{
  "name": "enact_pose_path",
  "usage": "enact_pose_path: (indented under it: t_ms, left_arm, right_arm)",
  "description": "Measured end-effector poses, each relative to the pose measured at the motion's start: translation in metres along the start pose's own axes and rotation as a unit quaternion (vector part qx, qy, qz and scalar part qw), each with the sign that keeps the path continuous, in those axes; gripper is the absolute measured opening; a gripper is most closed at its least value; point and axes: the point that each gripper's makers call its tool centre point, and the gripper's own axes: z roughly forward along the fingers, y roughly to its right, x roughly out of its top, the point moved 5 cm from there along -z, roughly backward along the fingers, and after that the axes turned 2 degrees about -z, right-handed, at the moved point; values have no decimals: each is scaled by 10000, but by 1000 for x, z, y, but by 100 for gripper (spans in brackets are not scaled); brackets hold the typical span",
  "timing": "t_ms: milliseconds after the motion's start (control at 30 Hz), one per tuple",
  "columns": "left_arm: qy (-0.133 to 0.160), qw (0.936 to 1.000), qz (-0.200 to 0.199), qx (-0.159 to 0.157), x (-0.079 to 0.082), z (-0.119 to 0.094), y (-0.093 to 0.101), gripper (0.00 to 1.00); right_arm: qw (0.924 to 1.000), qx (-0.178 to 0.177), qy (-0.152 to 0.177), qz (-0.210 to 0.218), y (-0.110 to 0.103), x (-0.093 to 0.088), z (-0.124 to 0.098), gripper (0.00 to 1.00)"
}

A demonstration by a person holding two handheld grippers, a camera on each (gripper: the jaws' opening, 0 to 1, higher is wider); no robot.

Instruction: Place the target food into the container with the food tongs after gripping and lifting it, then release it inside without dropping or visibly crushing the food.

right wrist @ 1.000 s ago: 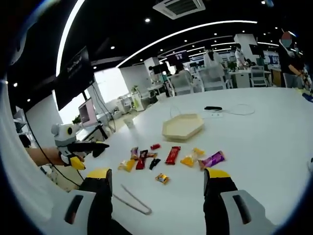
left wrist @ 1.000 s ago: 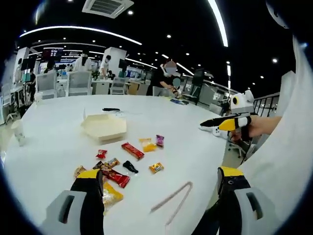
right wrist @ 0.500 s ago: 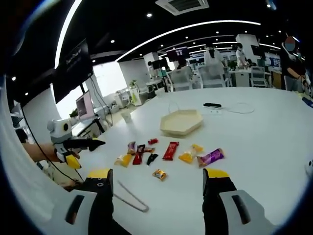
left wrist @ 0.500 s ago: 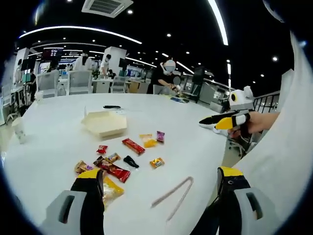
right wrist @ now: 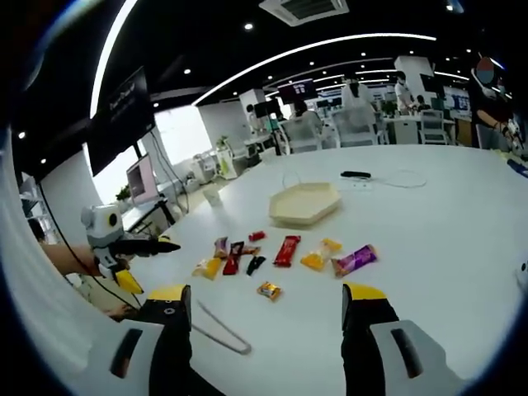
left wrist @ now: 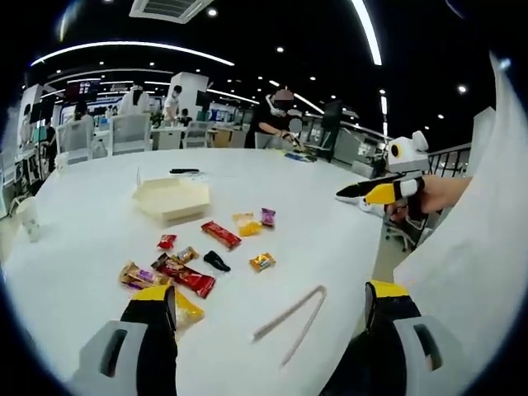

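A beige hexagonal container (left wrist: 169,198) (right wrist: 304,204) sits on the round white table (left wrist: 91,256). In front of it lie several wrapped snacks: a red bar (left wrist: 221,234) (right wrist: 287,249), a yellow pack (left wrist: 246,223) (right wrist: 318,256), a purple pack (left wrist: 267,216) (right wrist: 355,259) and a small gold candy (left wrist: 262,261) (right wrist: 268,290). Metal food tongs (left wrist: 290,324) (right wrist: 219,328) rest flat near the table's edge, untouched. My left gripper (left wrist: 270,290) (right wrist: 136,247) is open above the tongs and snacks. My right gripper (right wrist: 266,291) (left wrist: 384,191) is open too, held off the table's side by a hand.
A paper cup (left wrist: 29,221) (right wrist: 216,198) stands near the table's far-left rim. A black device with a white cable (left wrist: 186,172) (right wrist: 359,174) lies behind the container. Office chairs, desks and people (left wrist: 276,124) fill the background beyond the table.
Both views have shifted slightly with the hands. The snacks, tongs and container lie where they were, and both grippers stay open.
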Motion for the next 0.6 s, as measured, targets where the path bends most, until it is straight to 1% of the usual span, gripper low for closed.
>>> enact_pose_path:
  t_ms: [133,267,367,500,533,600]
  left_arm:
    - [-45,10000,-36,-54,-3,2,2,95]
    - [-71,9999,-48,-90,-6,4,4,94]
    - [-124,9999,-53,-87,-9,4,4,91]
    - [-113,9999,-75,-105,-11,5,5,96]
    - [-114,9999,-53,-115,-12,6,5,98]
    - [-167,9998,26,-123,-14,7,6,99]
  right_arm:
    - [10000,6,11,29,-1,-2,1,75]
    - [10000,37,-44,43,-3,-7,3,75]
    - [9999,65,-76,38,-4,-10,3,75]
    - [9999,86,-95,57,-4,-11,4,75]
    - [9999,87,-103,64,-4,-12,4,75]
    - [9999,86,-115,66,-3,-14,4,75]
